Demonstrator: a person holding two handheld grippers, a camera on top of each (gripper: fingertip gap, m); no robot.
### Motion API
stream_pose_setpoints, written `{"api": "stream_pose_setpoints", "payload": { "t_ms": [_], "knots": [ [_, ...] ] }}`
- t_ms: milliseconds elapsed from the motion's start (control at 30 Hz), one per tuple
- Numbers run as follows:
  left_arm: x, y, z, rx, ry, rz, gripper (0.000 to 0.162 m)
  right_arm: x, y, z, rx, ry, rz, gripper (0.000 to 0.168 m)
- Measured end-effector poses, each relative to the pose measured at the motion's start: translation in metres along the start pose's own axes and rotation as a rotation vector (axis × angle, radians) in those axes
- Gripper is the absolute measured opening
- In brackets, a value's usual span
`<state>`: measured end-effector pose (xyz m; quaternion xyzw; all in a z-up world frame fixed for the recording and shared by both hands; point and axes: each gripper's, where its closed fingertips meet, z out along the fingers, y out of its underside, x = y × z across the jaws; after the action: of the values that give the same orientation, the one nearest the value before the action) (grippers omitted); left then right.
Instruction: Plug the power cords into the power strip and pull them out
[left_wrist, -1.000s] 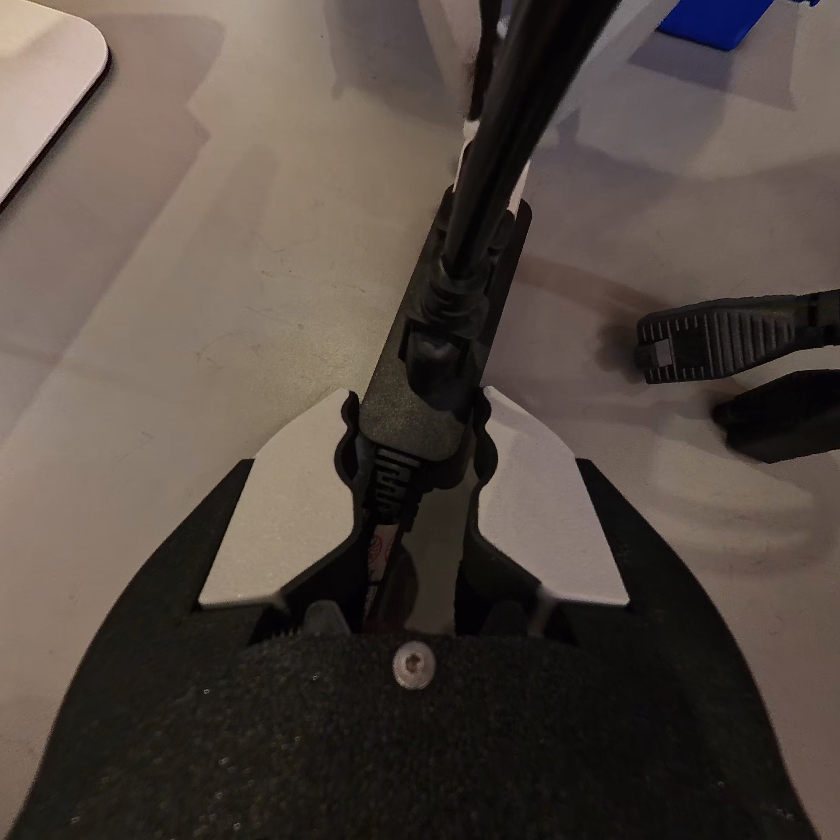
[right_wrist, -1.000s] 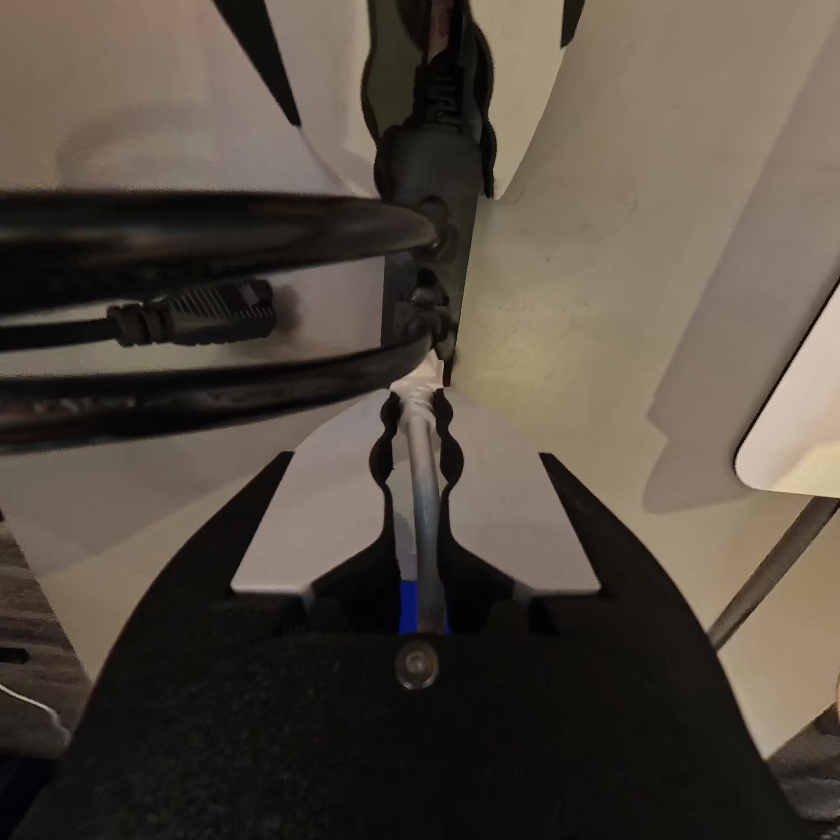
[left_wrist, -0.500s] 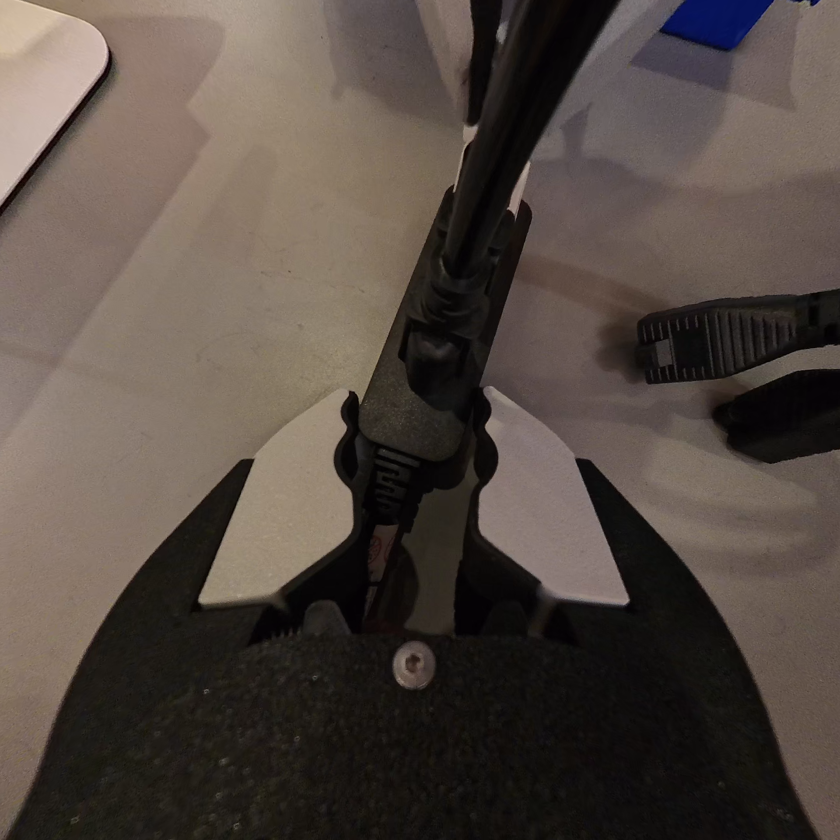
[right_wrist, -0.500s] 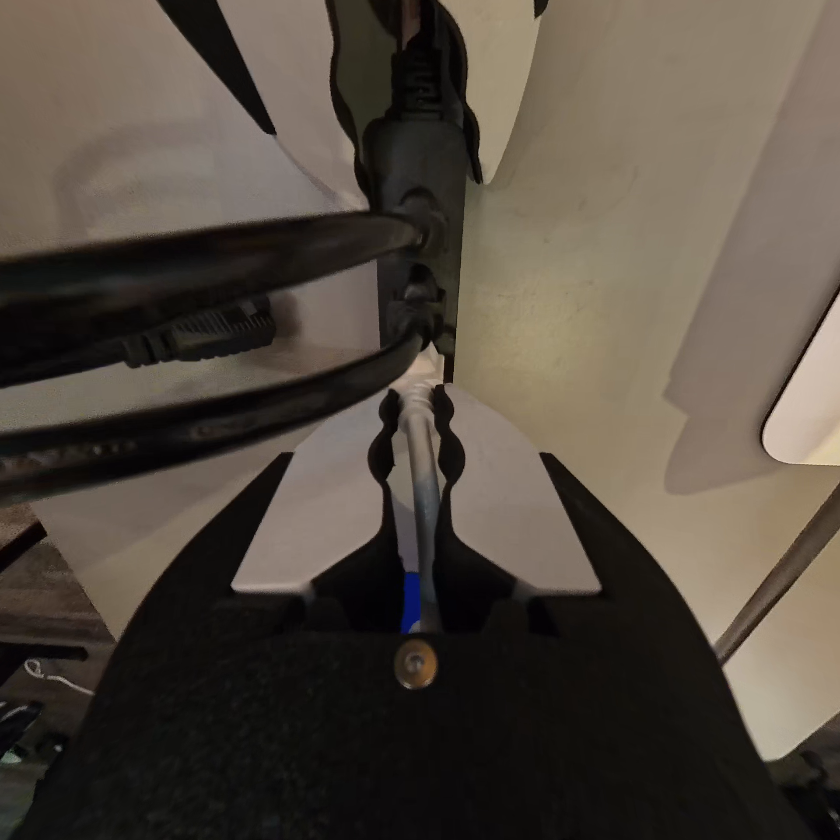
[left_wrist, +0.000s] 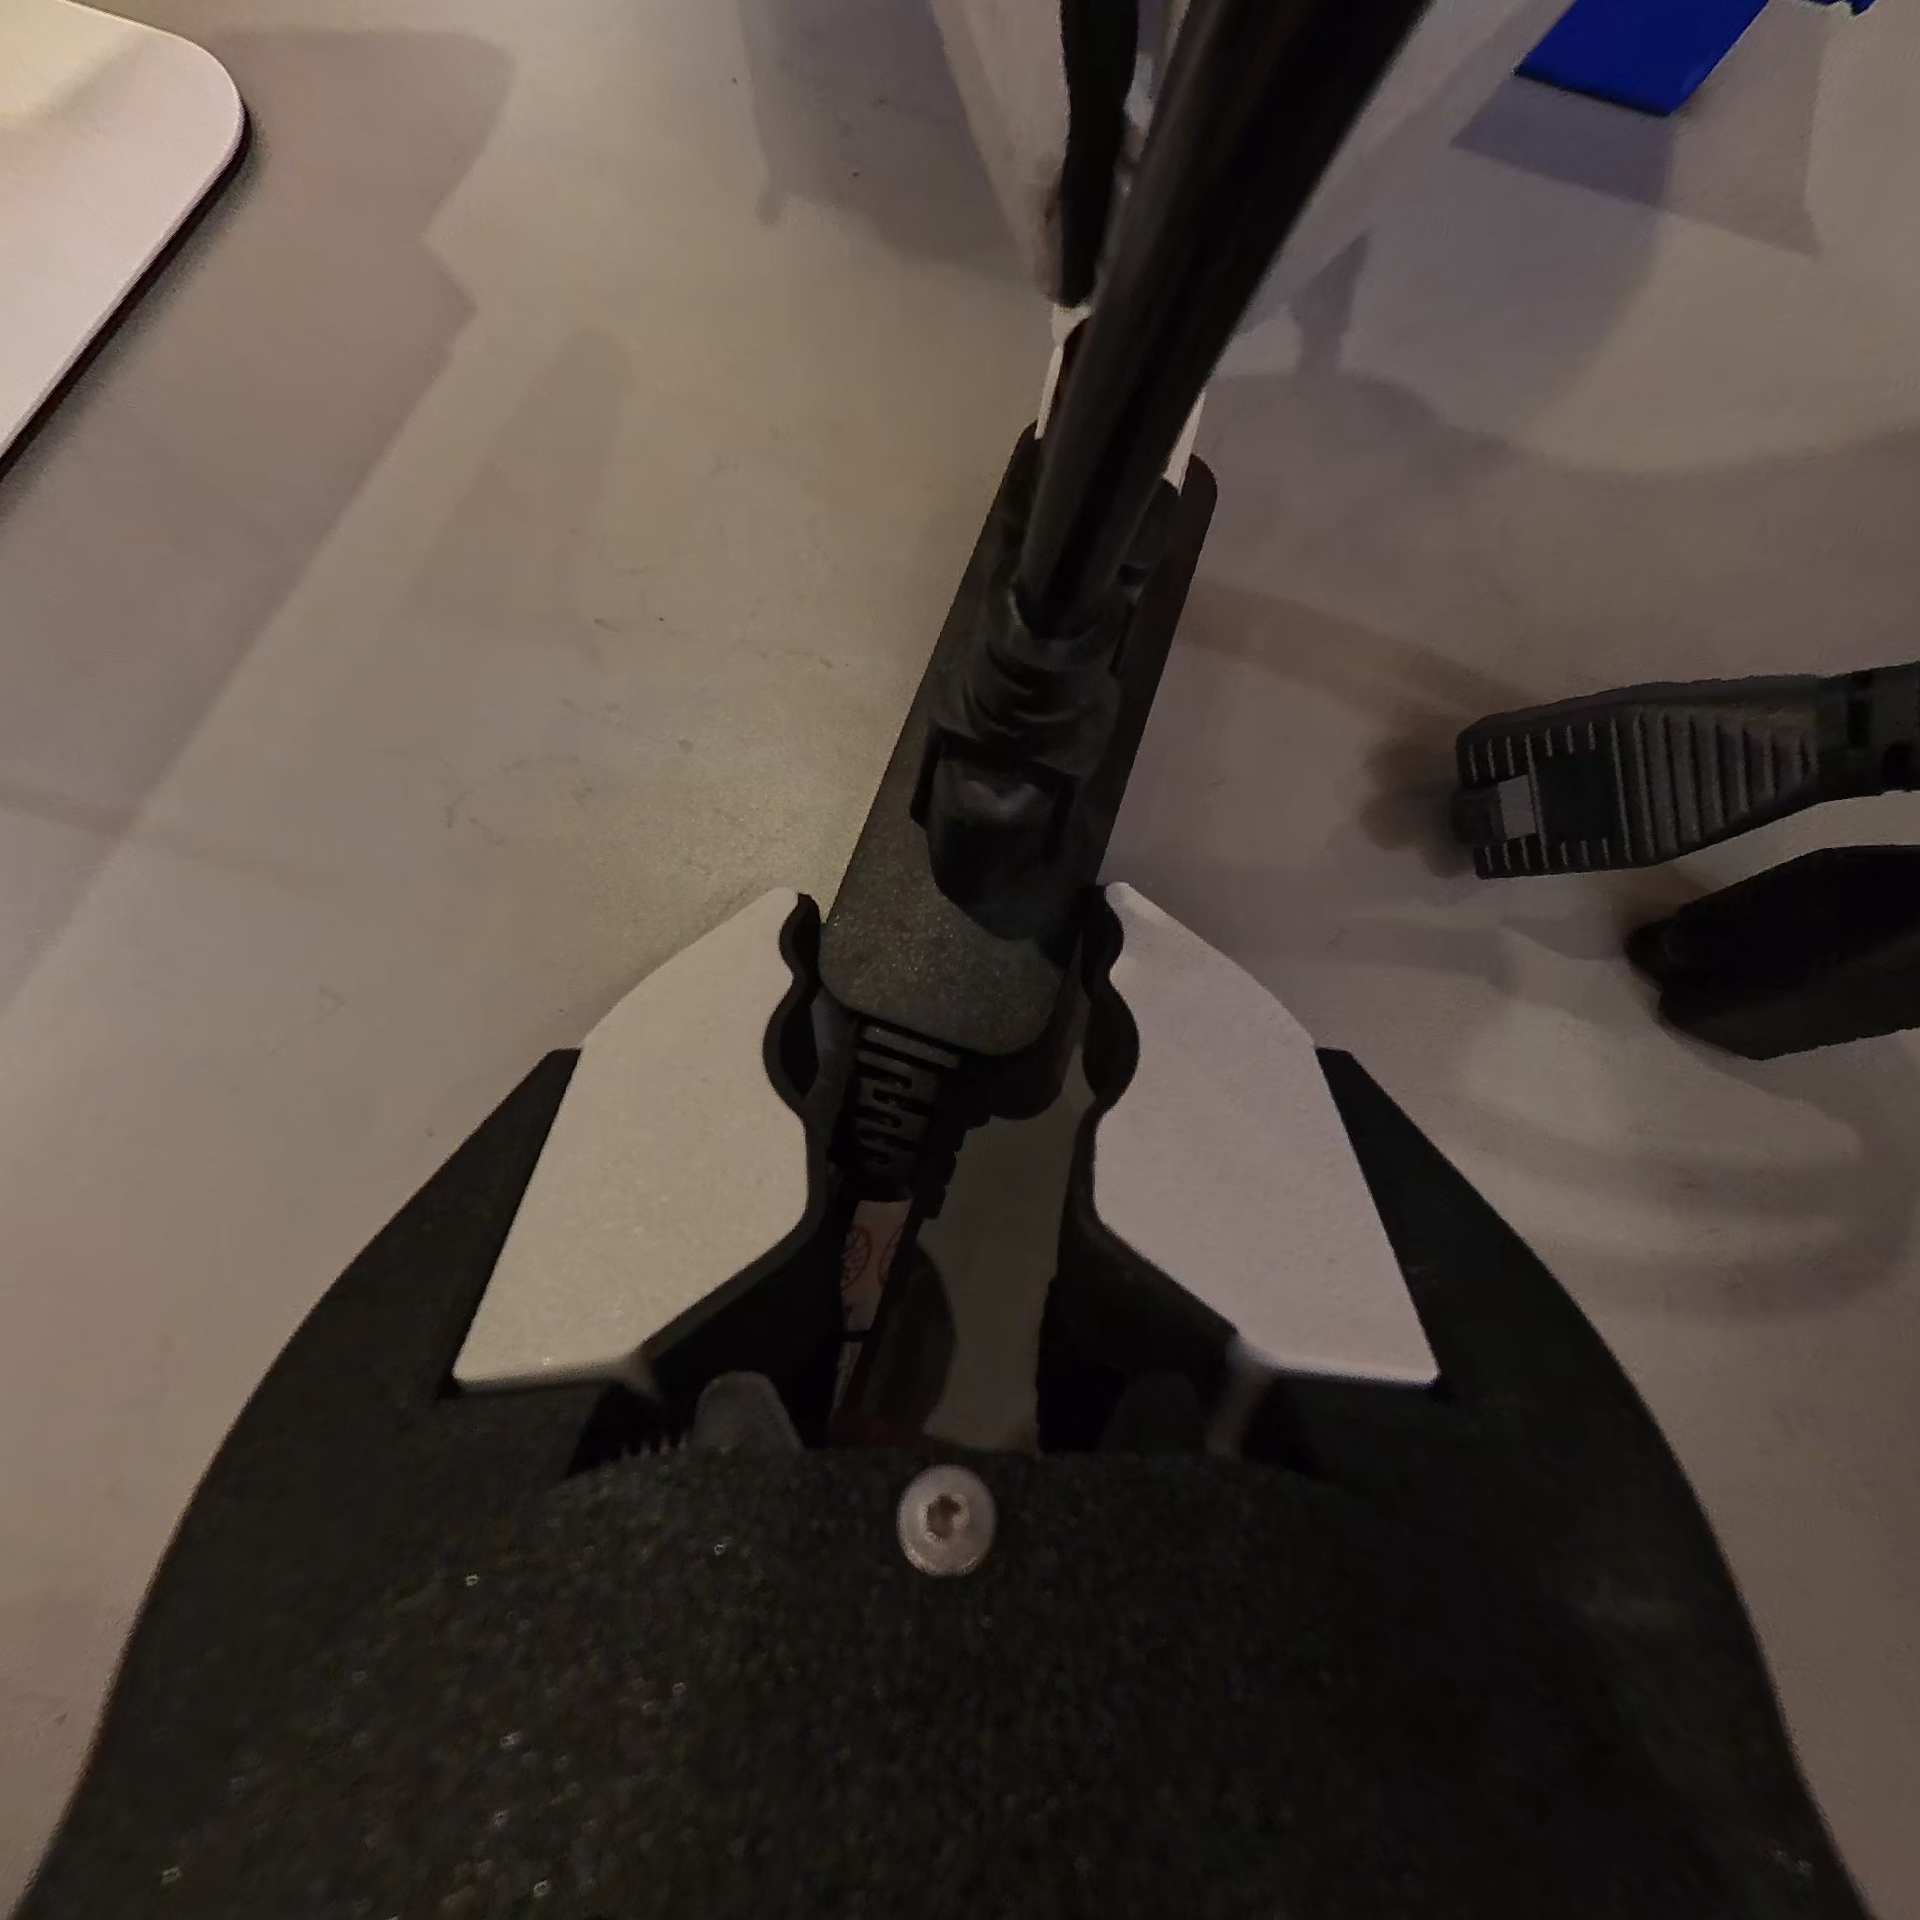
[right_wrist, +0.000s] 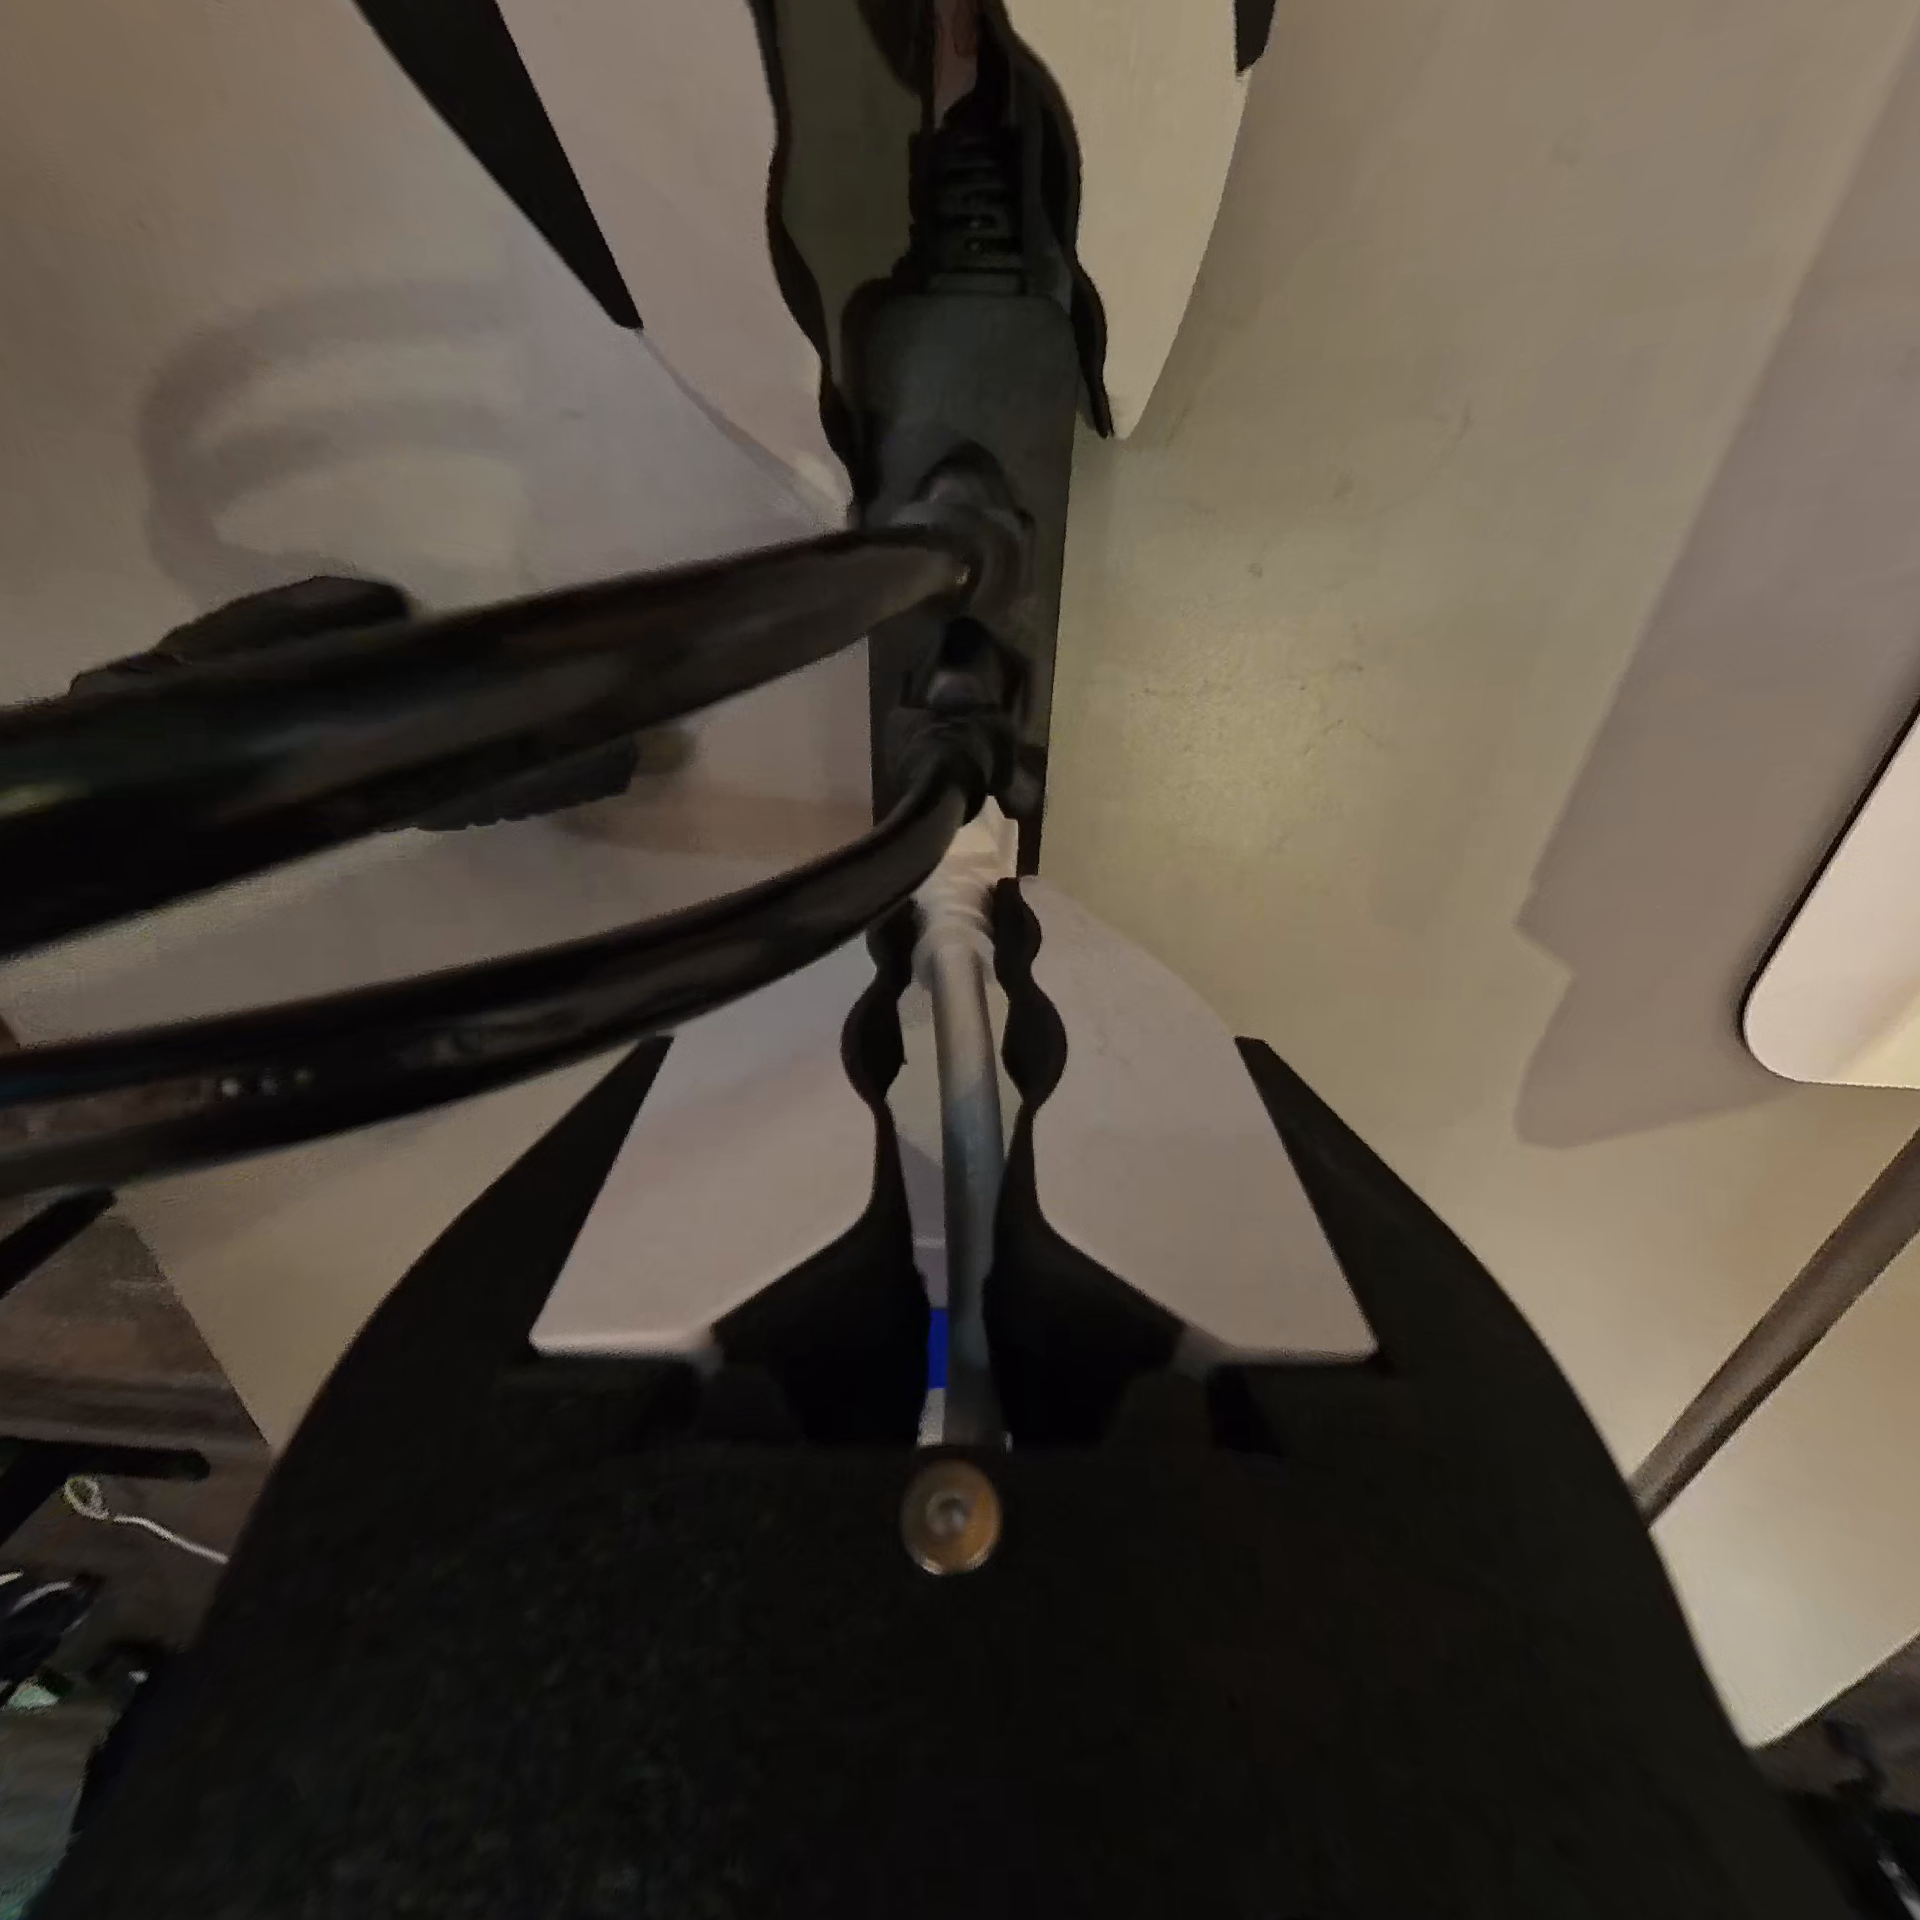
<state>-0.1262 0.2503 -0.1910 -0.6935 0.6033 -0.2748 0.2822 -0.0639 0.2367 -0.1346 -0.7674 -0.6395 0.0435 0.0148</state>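
A black power strip (left_wrist: 935, 935) lies between my two grippers, and it also shows in the right wrist view (right_wrist: 966, 416). My left gripper (left_wrist: 951, 914) is shut on the end with a ribbed black cord sleeve. A black plug (left_wrist: 997, 800) sits in the strip, and black cords (left_wrist: 1143, 312) rise from it. My right gripper (right_wrist: 951, 914) is shut on a white cable (right_wrist: 966, 1039) at the strip's other end. Two black cords (right_wrist: 520, 665) run off to the left from plugs in the strip. The left gripper's white fingers (right_wrist: 1153, 208) show at the top of the right wrist view.
Two loose black plugs (left_wrist: 1631, 769) (left_wrist: 1787, 951) lie on the pale table to the right of the strip. A white board with a rounded corner (left_wrist: 94, 208) is at the far left. A blue object (left_wrist: 1621, 52) is at the far right. A metal rod (right_wrist: 1787, 1330) stands by the table edge. The gap from one gripper's tips to the other's is roughly 9 cm. The blue object (left_wrist: 1621, 52) lies around 20 cm away from my right fingertips.
The left wrist view is almost unchanged. In the right wrist view the two black cords have swung and the background has shifted, so the right gripper has turned slightly. Both grips are held.
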Motion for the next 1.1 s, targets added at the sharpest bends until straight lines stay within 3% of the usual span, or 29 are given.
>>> {"api": "stream_pose_setpoints", "payload": {
  "t_ms": [700,833,967,1100],
  "knots": [
    [0.0002,0.0003,0.0005,-0.004,0.014,-0.01,0.049,-0.0004,0.0006,0.007,-0.081,0.022,-0.05,0.014],
    [0.0004,0.0002,0.0009,-0.006,0.022,-0.015,0.049,-0.0013,0.0003,0.007,0.006,0.041,0.019,0.014],
    [0.0002,0.0005,0.0012,-0.008,0.021,-0.014,0.049,-0.0002,0.0004,0.0066,-0.089,0.047,-0.013,0.014],
    [0.0005,0.0008,0.001,-0.006,0.006,-0.011,0.049,0.0002,0.0005,0.0062,-0.08,0.058,0.006,0.014]
  ]
}}
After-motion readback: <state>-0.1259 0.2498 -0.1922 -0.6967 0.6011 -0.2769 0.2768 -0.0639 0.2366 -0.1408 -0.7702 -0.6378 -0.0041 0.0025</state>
